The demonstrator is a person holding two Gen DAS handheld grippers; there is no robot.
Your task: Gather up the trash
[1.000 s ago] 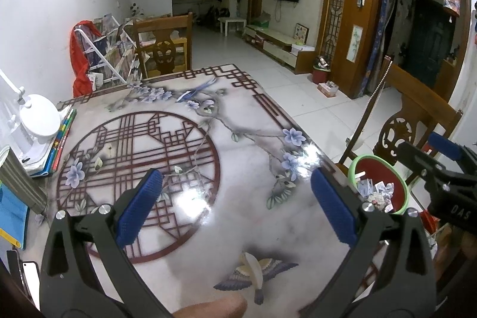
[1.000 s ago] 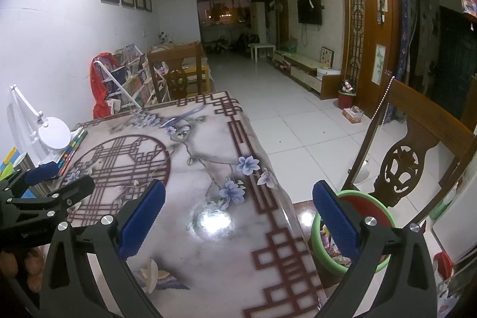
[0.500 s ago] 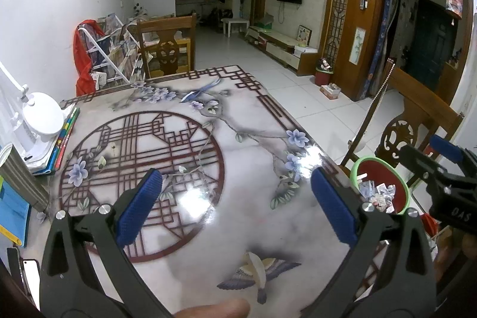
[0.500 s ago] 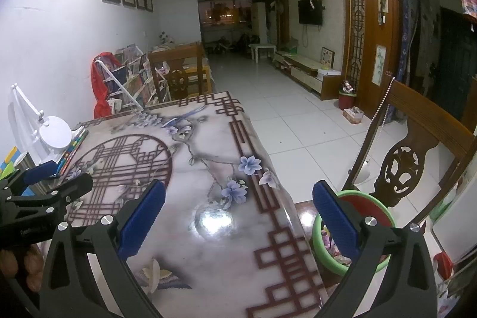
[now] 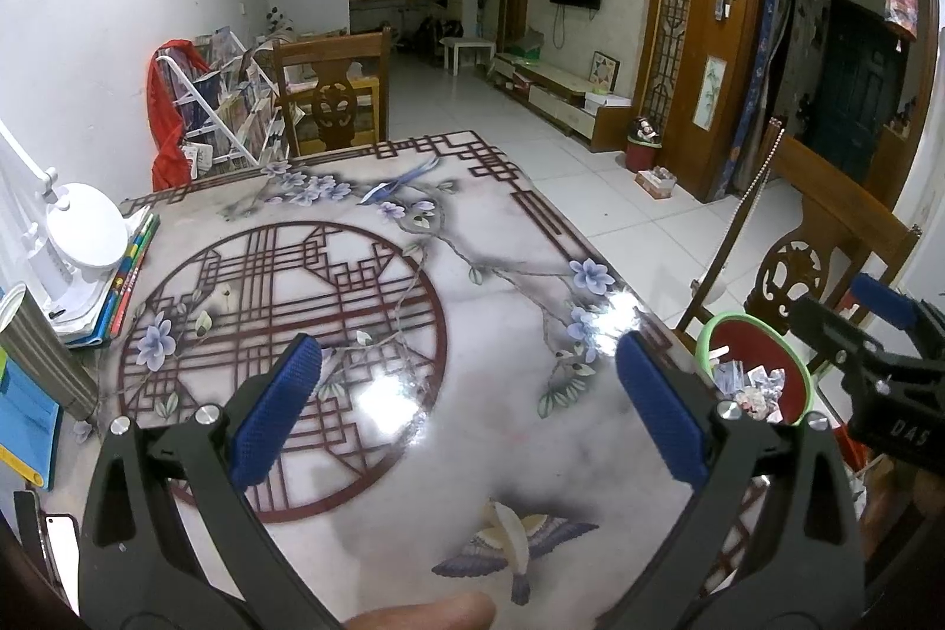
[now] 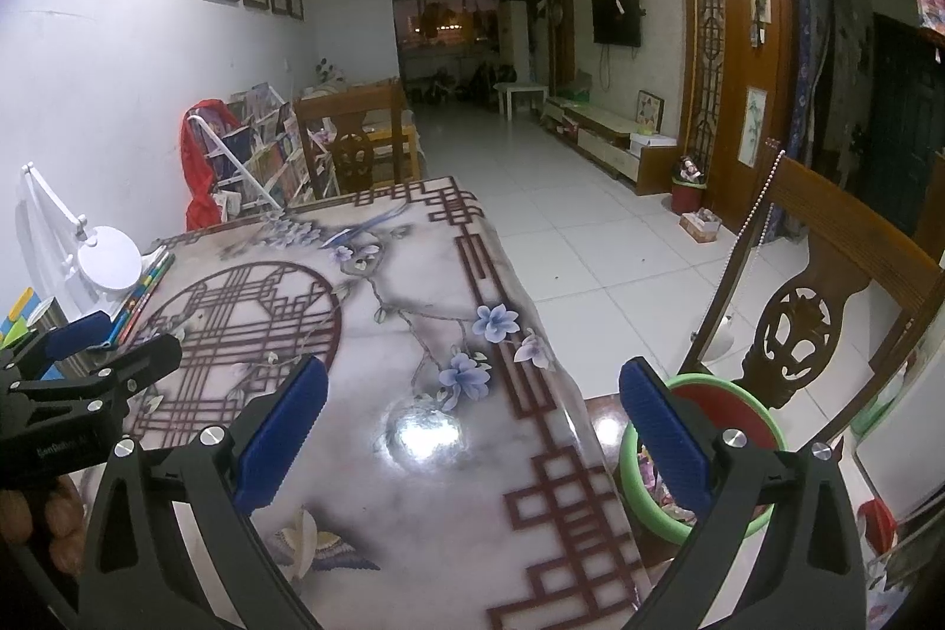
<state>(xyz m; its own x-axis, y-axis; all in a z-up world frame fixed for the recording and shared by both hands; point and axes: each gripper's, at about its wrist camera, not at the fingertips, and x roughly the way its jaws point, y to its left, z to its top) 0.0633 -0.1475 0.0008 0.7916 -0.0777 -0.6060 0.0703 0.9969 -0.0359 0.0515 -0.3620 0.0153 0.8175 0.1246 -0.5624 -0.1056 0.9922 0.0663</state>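
**A:** Since a second earlier we'd barely moved. The left gripper (image 5: 466, 417) crept a little forward over the table (image 5: 490, 423), and the right gripper (image 6: 472, 429) view was almost unchanged. Both sets of jaws stood spread wide, nothing between the blue pads (image 5: 277, 411).

**B:** Where was the trash?

**A:** Paper scraps (image 5: 747, 385) sat in the green-rimmed red bin (image 5: 706, 335), beside the table's right edge in front of the carved chair (image 5: 809, 264). From the right wrist the bin (image 6: 635, 464) was partly hidden behind our right finger. We saw no loose scrap on the tabletop, only printed flowers and glare.

**B:** So collection looked done?

**A:** We judged so for the visible area. The left margin with the lamp (image 5: 85, 231), books (image 5: 127, 276) and blue folder (image 5: 23, 423) was cluttered, so we couldn't rule out a scrap there.

**B:** How to do it well?

**A:** Sweep the view slowly along that margin, keep the jaws wide and clear of the lamp, and don't mistake the printed bird (image 5: 514, 547) for litter.
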